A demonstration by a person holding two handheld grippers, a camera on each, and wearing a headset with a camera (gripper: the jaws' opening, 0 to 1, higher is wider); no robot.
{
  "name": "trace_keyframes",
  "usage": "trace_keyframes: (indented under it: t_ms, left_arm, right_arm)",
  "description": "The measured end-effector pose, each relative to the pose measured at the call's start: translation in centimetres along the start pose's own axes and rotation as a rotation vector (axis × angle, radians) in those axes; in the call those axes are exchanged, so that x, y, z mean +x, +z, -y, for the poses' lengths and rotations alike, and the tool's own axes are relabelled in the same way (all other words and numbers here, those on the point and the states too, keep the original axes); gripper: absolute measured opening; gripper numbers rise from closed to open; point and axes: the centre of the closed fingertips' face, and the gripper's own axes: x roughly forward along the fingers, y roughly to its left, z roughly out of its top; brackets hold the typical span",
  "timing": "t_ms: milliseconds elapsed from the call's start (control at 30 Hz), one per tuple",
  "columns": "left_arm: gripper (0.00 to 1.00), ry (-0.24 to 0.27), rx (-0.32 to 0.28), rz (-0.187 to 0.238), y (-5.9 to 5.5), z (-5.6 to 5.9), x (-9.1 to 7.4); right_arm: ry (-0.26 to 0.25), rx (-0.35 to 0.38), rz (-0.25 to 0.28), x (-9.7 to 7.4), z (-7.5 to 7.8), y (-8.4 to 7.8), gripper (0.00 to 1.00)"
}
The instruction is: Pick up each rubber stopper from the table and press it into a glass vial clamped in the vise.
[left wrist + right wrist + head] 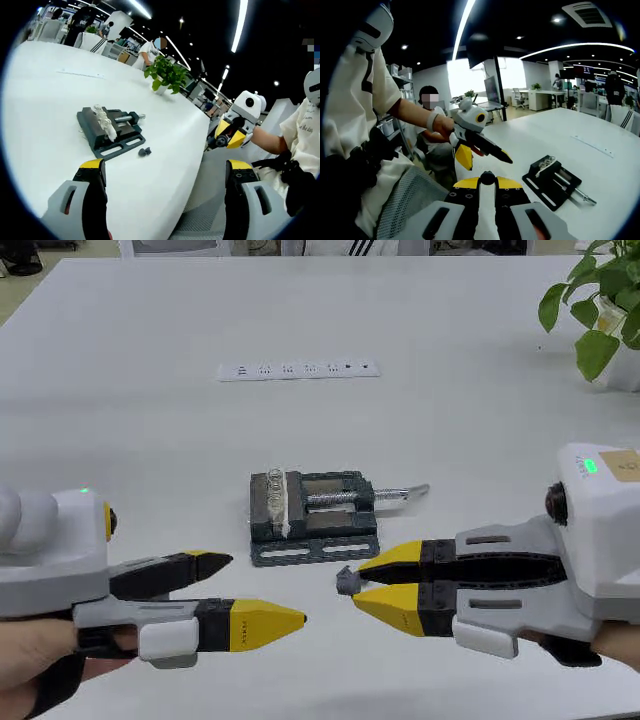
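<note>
Jaws of the right gripper (358,583) are pinched narrow on a dark rubber stopper (487,177), held near the front right corner of the vise (313,518) and apart from it. The left gripper (266,589) has its jaws spread wide with nothing between them, low over the near side of the table (150,420). Glass vials (275,485) stand in a row (clamped in the vise). A second stopper (145,151) lies on the table just beside the vise base.
</note>
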Motion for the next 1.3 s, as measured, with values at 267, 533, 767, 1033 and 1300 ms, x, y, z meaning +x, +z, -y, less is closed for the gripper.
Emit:
trace_keyframes:
  t_ms: [267, 533, 767, 1033, 1300]
  left_arm:
    - [0.99, 0.135, 0.118, -0.007, -0.2, -2.9, -1.0]
    - [0.99, 0.233, 0.249, -0.043, -0.9, -3.8, -1.3]
    - [0.99, 0.276, 0.321, -0.059, -1.3, -3.4, -1.1]
    - [0.99, 0.321, 0.361, -0.066, -1.4, -4.4, -1.8]
    - [0.99, 0.325, 0.371, -0.074, -2.2, -5.2, -2.0]
  right_arm:
    - [0.010, 0.003, -0.018, 0.3, 0.0, -0.5, 0.06]
    - [0.017, 0.005, -0.038, 0.6, 0.1, -1.1, 0.06]
    - [0.028, 0.006, -0.067, 0.8, 0.0, -1.7, 0.06]
    - [0.029, 0.009, -0.106, 1.2, 0.3, -2.4, 0.06]
    - [0.047, 0.004, -0.185, 1.4, 1.2, -3.3, 0.06]
